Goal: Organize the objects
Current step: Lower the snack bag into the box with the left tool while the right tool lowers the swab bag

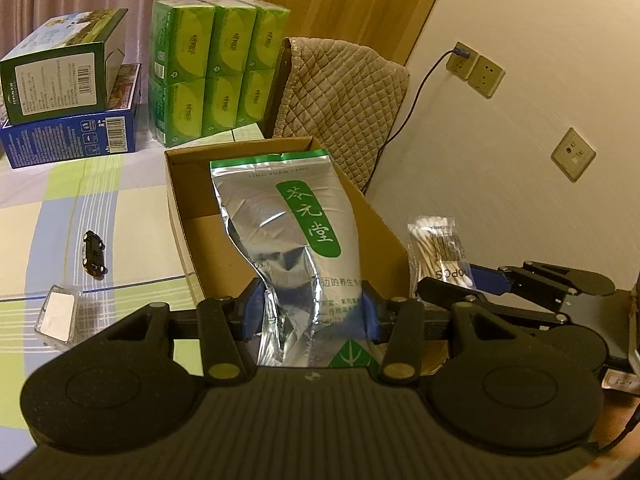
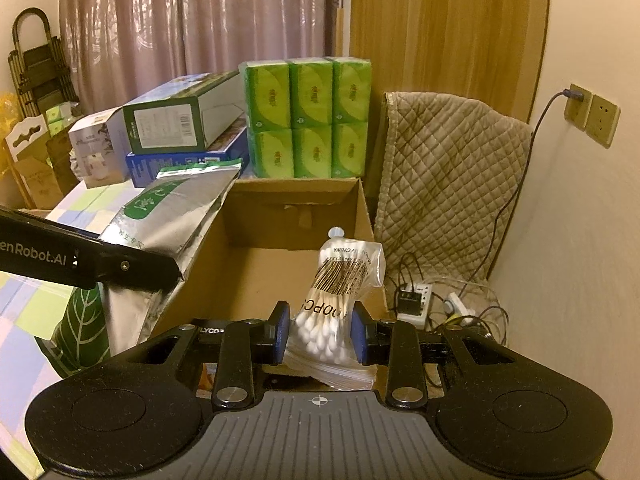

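Both tongs are loaded right now. Left tongs (image 1: 310,312) are clamped on the lower part of a silver foil pouch (image 1: 288,232), which sticks up and forward from them over the open cardboard box (image 1: 180,216). Right tongs (image 2: 320,336) are pinched on the cotton-tip end of a clear bag of cotton swabs (image 2: 340,288), its barcode end pointing ahead above the box floor (image 2: 264,276).

Looks like the step is dropping both into the box. To do it well, probably one at a time. The pouch is tall and floppy and already creased at the grip, so it's likely best laid flat instead of stood up, lowered until it touches cardboard before the left tongs let go. From the right wrist view the pouch leans across the box's left wall, so its top needs to clear that edge first.

The swab bag is light and slippery; it'll likely go in easily to the right of the pouch.

Off to the left of the left tongs, a little black toy car (image 1: 94,254) and a small clear case (image 1: 58,316) sit on the checked cloth of the worktop, likely next up.
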`<state>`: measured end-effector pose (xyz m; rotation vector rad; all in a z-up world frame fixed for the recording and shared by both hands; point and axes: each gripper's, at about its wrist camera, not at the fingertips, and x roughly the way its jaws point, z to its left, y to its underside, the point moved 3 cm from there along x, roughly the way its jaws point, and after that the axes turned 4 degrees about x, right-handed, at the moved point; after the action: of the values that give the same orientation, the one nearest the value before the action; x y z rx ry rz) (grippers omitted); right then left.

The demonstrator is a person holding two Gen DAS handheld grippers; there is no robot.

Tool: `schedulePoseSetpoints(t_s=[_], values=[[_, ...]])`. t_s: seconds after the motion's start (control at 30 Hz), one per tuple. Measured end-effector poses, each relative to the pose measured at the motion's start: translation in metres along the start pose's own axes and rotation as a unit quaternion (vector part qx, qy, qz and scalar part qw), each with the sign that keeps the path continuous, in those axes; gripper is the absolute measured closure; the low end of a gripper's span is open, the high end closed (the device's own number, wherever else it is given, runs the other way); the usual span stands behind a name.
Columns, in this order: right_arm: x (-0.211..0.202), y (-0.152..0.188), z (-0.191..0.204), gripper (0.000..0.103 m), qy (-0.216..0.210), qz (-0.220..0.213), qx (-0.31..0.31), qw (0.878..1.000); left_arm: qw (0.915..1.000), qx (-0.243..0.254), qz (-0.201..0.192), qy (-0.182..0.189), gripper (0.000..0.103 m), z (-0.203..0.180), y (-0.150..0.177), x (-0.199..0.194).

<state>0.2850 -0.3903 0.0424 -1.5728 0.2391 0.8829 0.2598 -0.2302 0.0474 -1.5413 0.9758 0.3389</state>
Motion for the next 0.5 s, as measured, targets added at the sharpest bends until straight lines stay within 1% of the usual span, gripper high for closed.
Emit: schedulePoseSetpoints(t_s=[0.17,0.2,0.23,0.27,0.33,0.5], values=[[0.003,-0.003,-0.001,0.074,0.001,0.000,0.000,1.000,0.9999,-0.010,-0.004,-0.007,0.058,0.003,-0.006,0.006],[0.003,-0.004,-0.001,0.074,0.002,0.000,0.000,1.000,0.9999,-0.012,-0.005,-0.010,0.054,0.004,-0.007,0.008],[0.004,-0.004,-0.001,0.074,0.002,0.000,0.001,1.000,0.9998,-0.013,-0.006,-0.015,0.045,0.005,-0.009,0.009],[0.004,-0.005,-0.001,0.074,0.002,0.000,0.002,1.000,0.9998,-0.010,-0.006,-0.018,0.042,0.006,-0.011,0.011],[0.002,-0.004,-0.001,0.074,0.002,-0.002,0.002,1.000,0.9998,-0.004,-0.009,-0.020,0.041,0.007,-0.011,0.009],[0.000,-0.001,0.000,0.074,0.000,0.000,0.002,1.000,0.9996,-0.014,-0.009,-0.023,0.041,0.016,-0.006,0.003]])
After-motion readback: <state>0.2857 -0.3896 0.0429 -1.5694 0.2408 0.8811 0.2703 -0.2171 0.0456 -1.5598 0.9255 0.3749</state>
